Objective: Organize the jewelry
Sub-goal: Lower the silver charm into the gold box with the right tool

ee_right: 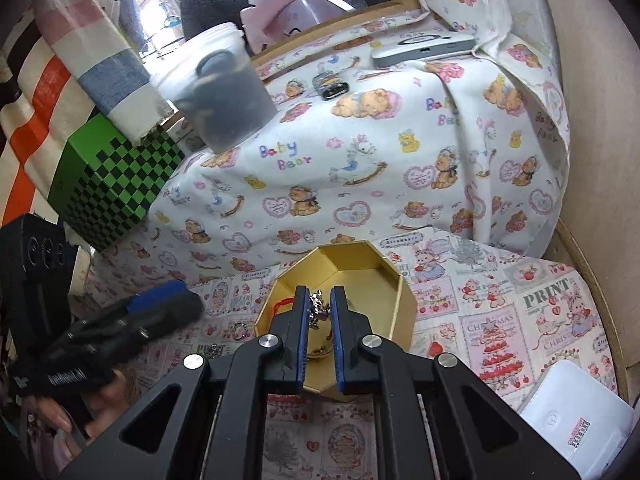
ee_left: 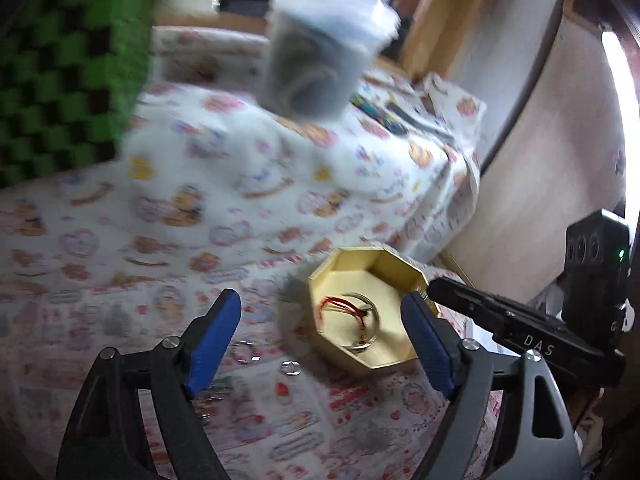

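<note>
While the left gripper [ee_left: 320,328] gapes empty, the right gripper [ee_right: 320,312] pinches a silver chain [ee_right: 319,309] over the near gold octagonal cardboard box [ee_right: 404,300].

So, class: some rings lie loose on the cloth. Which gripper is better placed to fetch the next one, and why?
Left. The left gripper is open and empty, with the rings just ahead of it. The right gripper is shut on a silver chain over the gold box.
</note>
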### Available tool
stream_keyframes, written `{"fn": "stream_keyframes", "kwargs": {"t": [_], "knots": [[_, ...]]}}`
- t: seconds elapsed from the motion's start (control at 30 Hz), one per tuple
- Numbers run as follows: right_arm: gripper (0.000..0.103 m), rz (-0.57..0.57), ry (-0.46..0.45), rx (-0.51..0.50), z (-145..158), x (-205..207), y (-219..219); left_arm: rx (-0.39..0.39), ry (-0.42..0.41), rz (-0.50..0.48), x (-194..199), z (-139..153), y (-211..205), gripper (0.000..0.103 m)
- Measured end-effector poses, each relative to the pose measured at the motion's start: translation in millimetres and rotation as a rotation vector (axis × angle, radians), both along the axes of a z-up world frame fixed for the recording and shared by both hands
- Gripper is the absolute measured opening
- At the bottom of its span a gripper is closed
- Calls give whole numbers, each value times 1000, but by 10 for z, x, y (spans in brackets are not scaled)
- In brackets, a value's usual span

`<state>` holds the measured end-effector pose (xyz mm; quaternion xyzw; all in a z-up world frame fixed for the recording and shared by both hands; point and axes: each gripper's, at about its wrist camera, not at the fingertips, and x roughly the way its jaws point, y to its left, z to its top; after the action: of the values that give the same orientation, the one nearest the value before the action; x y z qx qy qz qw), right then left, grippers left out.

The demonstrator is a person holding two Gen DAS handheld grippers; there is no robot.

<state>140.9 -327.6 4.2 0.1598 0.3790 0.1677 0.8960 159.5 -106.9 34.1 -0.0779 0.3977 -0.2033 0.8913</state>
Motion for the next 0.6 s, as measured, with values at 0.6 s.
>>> {"fn": "stream_keyframes", "kwargs": {"t": [0.6], "knots": [[24,17,-116,-76,130,-178,209,99,-233,222,-537,396,695,101]]}}
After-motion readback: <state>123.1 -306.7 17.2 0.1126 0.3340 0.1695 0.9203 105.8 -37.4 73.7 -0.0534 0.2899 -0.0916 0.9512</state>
